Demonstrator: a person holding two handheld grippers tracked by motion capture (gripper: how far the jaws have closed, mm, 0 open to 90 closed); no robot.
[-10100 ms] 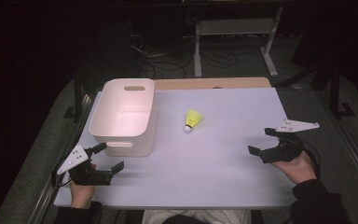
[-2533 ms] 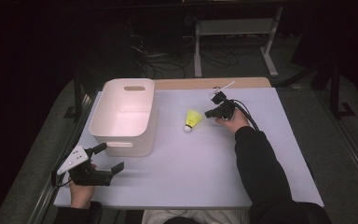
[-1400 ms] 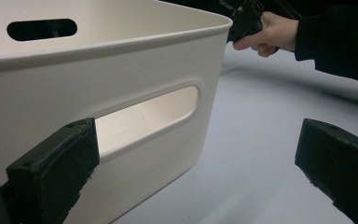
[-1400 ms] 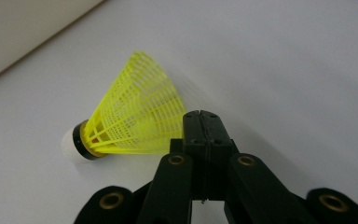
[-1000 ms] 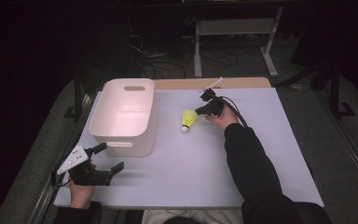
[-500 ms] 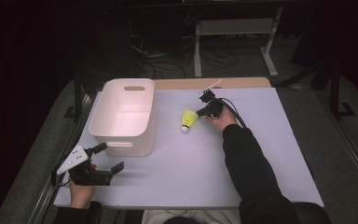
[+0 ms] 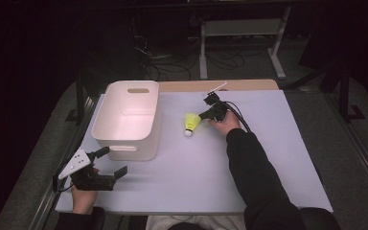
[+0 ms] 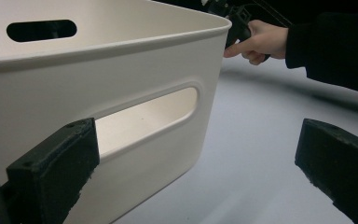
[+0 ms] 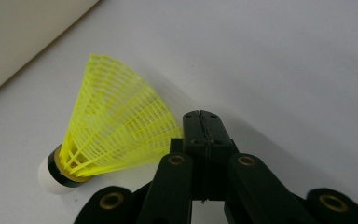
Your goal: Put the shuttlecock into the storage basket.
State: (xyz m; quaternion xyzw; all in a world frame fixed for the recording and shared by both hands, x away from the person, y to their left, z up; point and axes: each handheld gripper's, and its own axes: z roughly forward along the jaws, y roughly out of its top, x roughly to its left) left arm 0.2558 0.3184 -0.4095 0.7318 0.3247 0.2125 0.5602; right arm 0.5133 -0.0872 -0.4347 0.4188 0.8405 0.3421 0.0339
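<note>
You had the right hand-held gripper (image 9: 200, 122) clenched on the rim of the yellow shuttlecock (image 9: 116, 135) lying on the table (image 7: 268, 143) near the bin (image 7: 129, 120), left hand-held gripper (image 7: 106, 165) released, so lifting gently would've avoided crushing it.

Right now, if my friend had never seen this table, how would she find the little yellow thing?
Start at the big white bin on the left side of the pale table. Just to its right, in the open, lies the shuttlecock, with the right gripper shut at the edge of its skirt. It is the one bright yellow thing there: a netted cone ending in a white cap.
</note>
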